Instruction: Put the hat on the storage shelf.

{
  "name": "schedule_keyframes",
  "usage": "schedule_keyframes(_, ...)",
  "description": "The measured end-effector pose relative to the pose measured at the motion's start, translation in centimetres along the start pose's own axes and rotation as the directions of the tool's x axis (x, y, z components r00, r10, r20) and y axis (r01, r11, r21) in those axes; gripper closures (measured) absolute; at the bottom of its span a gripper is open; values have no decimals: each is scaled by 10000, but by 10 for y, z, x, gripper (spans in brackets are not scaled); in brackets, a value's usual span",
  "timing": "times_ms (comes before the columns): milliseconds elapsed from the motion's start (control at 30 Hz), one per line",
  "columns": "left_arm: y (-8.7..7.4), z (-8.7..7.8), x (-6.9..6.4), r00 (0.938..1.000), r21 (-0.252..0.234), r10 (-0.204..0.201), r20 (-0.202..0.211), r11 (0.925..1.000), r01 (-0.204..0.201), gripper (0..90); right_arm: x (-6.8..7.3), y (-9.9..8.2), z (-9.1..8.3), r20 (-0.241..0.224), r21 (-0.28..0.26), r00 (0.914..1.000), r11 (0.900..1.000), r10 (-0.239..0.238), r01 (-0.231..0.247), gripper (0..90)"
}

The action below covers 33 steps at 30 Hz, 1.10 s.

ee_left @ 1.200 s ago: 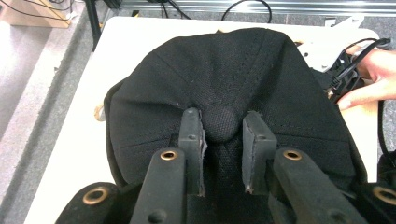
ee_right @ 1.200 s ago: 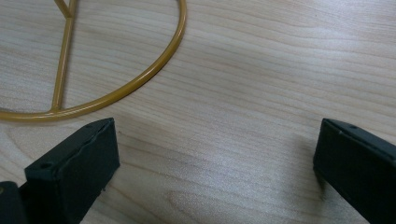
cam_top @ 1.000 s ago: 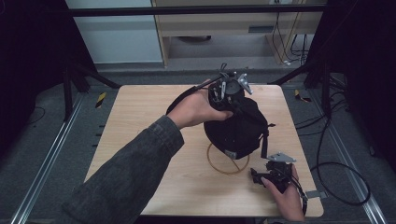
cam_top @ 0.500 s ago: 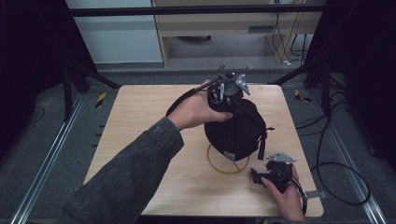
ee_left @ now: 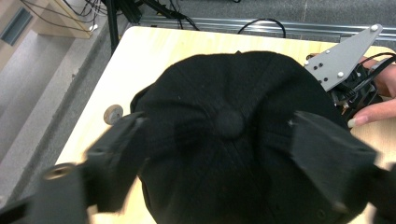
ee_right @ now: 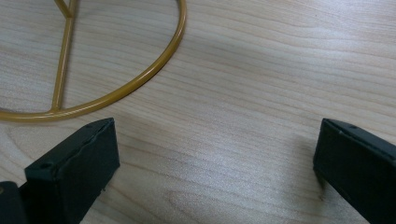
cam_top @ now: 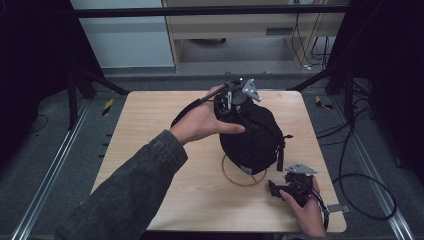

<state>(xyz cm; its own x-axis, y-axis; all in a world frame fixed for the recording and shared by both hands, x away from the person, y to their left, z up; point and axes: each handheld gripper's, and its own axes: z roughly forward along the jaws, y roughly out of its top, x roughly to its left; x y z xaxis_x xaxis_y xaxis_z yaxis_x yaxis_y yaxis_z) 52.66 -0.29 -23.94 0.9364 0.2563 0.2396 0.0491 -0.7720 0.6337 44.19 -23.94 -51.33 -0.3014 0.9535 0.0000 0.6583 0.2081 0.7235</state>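
Releasing the cap (ee_left: 229,140) onto the stand (ee_right: 116,88): left claw (ee_left: 219,154) jaws just opened wide above it; right claw (ee_right: 215,158) wide, empty; next, lift away.

My right gripper (ee_right: 215,158): black jaws stood wide apart, nothing between them, over the light wooden tabletop (ee_right: 261,84); gold wire ring base (ee_right: 140,79) lay just beyond.

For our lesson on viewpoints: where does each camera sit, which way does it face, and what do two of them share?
High view: above the table, looking forward and down; a sleeve, both hands, both tongs show.
Left gripper view: on the left tongs, looking down on the black cap; its jaws, just opened, stand apart.
Right gripper view: on the right tongs, low over the wood; open jaws.
Shared: the gold ring.
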Motion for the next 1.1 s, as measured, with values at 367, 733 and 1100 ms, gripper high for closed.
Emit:
schedule_keyframes(367, -8, -12, -9, 10000, -503, -84, -49, 9987, 81, 57, 0, 0, 0, 2, -4, 10000, 10000, -1, 1, 4)
schedule_keyframes(733, -24, -26, -19, 10000, -861, -39, -84, 9963, 31, 53, 0, 0, 0, 5, -5, 10000, 10000, -5, 5, 4)
schedule_keyframes(1100, -51, -43, -32, 9998, -982, -119, -167, 9951, 102, 49, 0, 0, 0, 8, 7, 10000, 10000, -7, 7, 4)
